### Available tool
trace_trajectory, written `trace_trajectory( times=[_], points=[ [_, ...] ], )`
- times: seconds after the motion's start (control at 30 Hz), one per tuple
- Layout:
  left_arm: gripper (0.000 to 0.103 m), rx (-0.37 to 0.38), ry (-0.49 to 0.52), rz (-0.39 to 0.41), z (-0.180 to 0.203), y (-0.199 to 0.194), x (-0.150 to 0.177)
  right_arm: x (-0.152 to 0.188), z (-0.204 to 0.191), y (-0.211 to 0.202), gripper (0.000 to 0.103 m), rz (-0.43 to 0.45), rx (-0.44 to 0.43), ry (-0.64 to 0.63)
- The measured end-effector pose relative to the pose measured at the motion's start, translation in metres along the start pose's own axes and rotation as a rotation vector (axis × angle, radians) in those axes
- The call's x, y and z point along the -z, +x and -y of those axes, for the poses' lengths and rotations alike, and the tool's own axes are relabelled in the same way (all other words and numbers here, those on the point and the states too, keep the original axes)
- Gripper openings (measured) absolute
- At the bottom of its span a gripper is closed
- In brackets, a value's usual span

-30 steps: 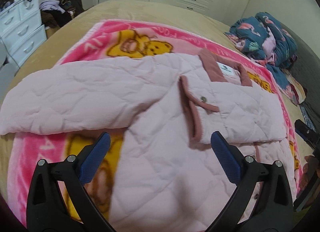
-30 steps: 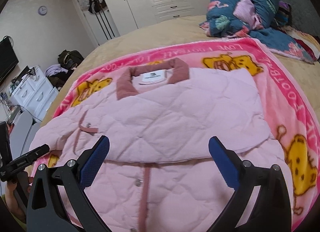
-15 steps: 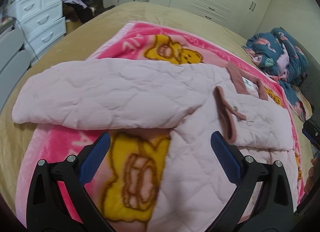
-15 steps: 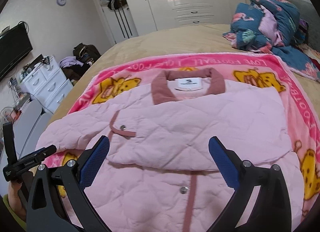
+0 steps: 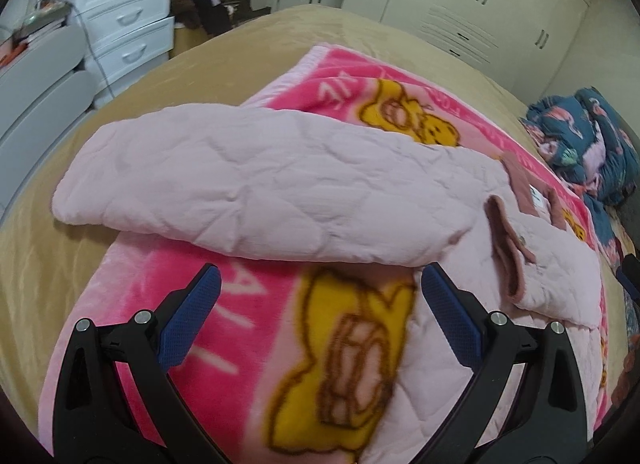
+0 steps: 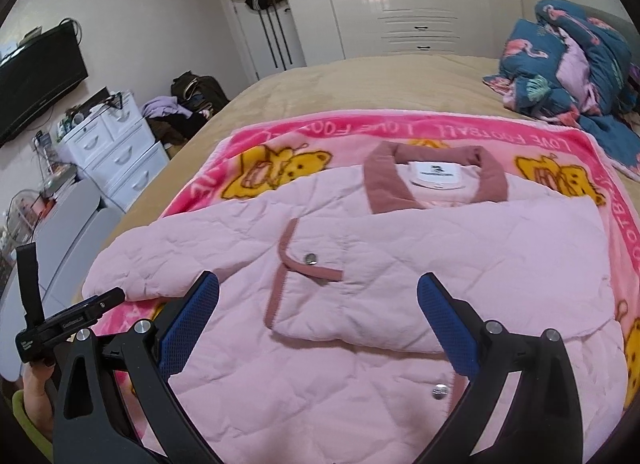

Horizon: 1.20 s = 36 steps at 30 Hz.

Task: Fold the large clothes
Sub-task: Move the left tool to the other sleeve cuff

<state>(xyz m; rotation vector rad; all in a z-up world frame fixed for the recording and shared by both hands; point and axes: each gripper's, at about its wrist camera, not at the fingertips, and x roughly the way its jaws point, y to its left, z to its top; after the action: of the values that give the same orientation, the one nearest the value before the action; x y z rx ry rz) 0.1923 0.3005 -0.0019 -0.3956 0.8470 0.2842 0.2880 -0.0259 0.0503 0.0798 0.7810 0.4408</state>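
I am holding both my left hand-held gripper (image 5: 316, 296) and right hand-held gripper (image 6: 318, 302) spread over the quilted pink jacket (image 6: 400, 256), collar (image 6: 436, 176) pointing away.

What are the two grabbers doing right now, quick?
Left gripper: open, holding nothing, above the pink blanket.
Right gripper: open, holding nothing, above the pink jacket.
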Motion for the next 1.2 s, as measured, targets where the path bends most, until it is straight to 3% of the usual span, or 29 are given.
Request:
trace_trajectory(
  times=[1.1, 1.2],
  points=[
    [0.094, -0.042, -0.337, 0.006, -0.12, 0.015, -0.006, 0.02, -0.163, 0.096, 0.099, -0.144, -0.17, -0.265],
    [0.094, 0.002, -0.395, -0.005, -0.133, 0.022, -0.007, 0.025, -0.172, 0.102, 0.099, -0.157, -0.184, -0.274]
  ],
)
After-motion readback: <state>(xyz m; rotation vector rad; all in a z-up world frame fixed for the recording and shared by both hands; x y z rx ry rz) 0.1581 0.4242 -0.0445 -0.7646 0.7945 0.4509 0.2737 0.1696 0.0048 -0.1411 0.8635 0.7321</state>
